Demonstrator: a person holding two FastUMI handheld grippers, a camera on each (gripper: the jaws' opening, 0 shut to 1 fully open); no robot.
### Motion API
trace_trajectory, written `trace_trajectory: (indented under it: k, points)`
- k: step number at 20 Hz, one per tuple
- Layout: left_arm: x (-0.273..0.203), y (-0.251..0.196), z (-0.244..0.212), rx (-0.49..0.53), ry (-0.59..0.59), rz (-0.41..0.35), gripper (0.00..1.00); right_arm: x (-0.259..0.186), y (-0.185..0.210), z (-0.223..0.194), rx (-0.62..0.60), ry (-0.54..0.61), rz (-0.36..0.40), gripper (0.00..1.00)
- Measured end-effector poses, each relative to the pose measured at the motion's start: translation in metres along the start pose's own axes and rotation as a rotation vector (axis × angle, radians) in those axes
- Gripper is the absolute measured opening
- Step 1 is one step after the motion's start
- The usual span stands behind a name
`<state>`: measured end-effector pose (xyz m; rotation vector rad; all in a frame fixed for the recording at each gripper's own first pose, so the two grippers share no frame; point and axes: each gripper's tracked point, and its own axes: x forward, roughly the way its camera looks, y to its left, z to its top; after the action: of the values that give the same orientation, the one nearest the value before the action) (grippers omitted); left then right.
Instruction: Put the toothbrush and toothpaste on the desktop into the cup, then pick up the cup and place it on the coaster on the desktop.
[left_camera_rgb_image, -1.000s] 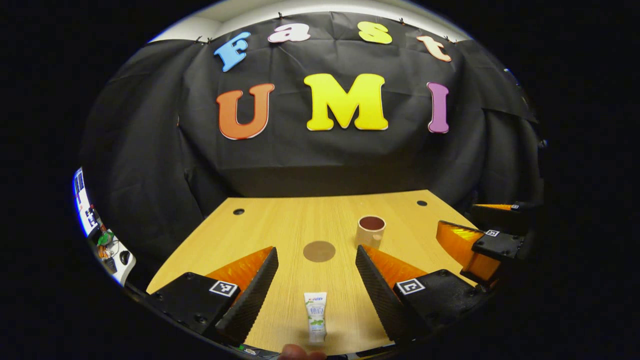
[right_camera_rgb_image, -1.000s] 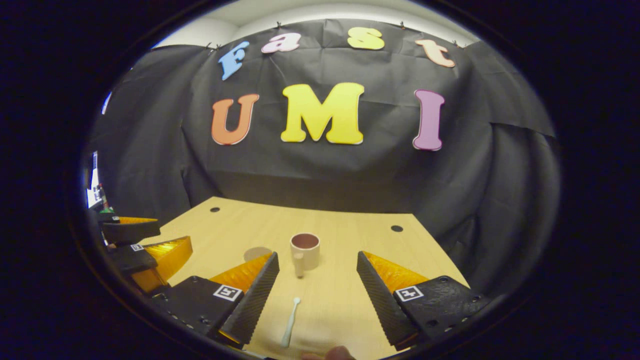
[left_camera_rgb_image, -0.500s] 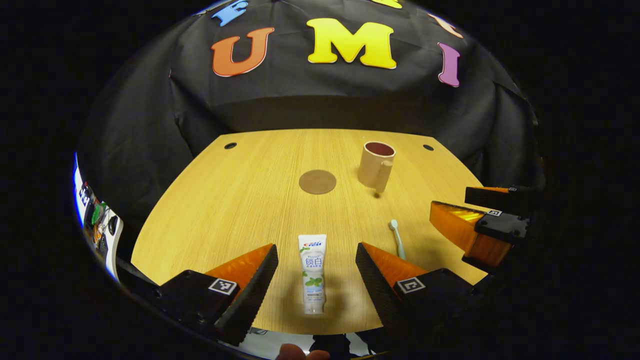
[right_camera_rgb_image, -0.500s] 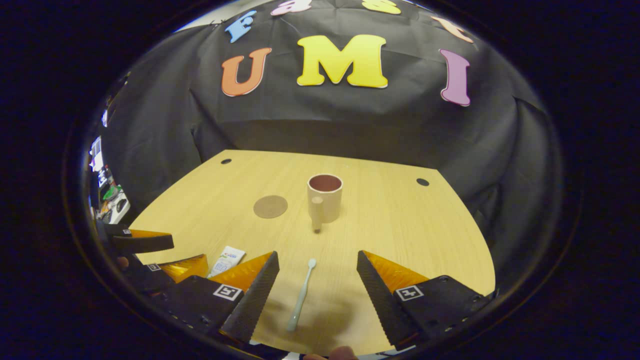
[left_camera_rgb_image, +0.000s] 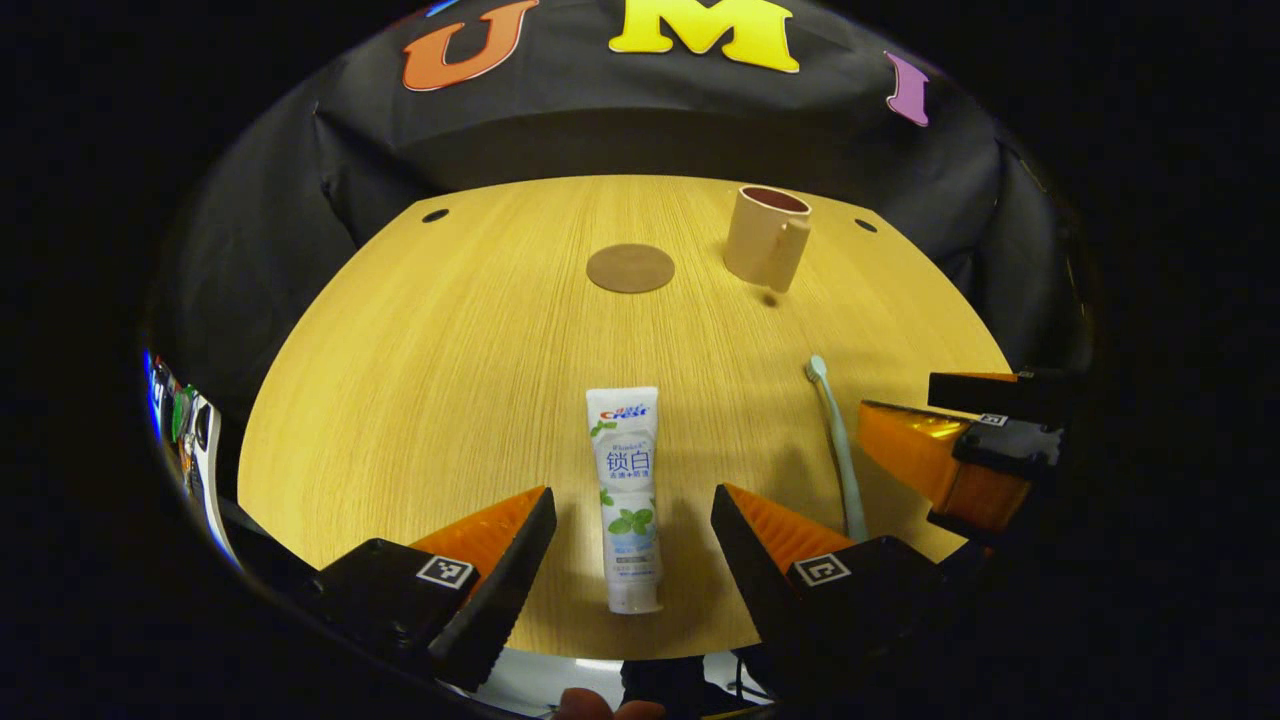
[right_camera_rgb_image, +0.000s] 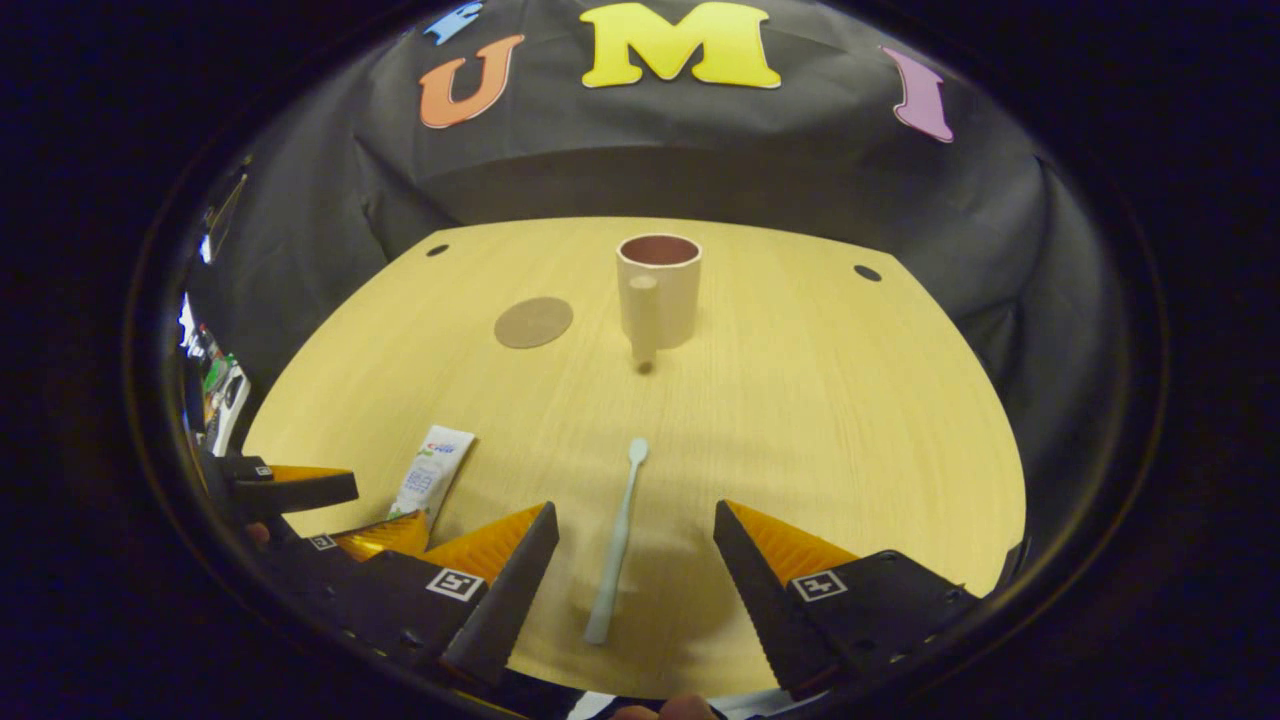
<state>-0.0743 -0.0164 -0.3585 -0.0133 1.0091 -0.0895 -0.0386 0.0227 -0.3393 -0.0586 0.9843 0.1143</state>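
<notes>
Wooden counter (left_camera_rgb_image: 420, 380) carries everything: toothpaste tube (left_camera_rgb_image: 627, 495) lies between the left gripper's (left_camera_rgb_image: 633, 545) spread jaws, toothbrush (right_camera_rgb_image: 617, 540) between the right gripper's (right_camera_rgb_image: 634, 560) spread jaws. Farther off stand the cup (right_camera_rgb_image: 657, 292) and, beside it, the coaster (right_camera_rgb_image: 533, 322).

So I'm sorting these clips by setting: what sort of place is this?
Most likely a staged recording booth, not a real bathroom: a black cloth wall backs a bare wooden desk, and just a cup, coaster, toothbrush and toothpaste are laid out.
</notes>
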Motion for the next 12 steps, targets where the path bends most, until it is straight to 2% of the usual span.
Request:
trace_trajectory:
  k: [12]
  points:
    - [0.022,0.014,-0.024,-0.049,0.109,0.006,1.00,0.033,0.003,-0.025,0.037,0.143,-0.050,0.96]
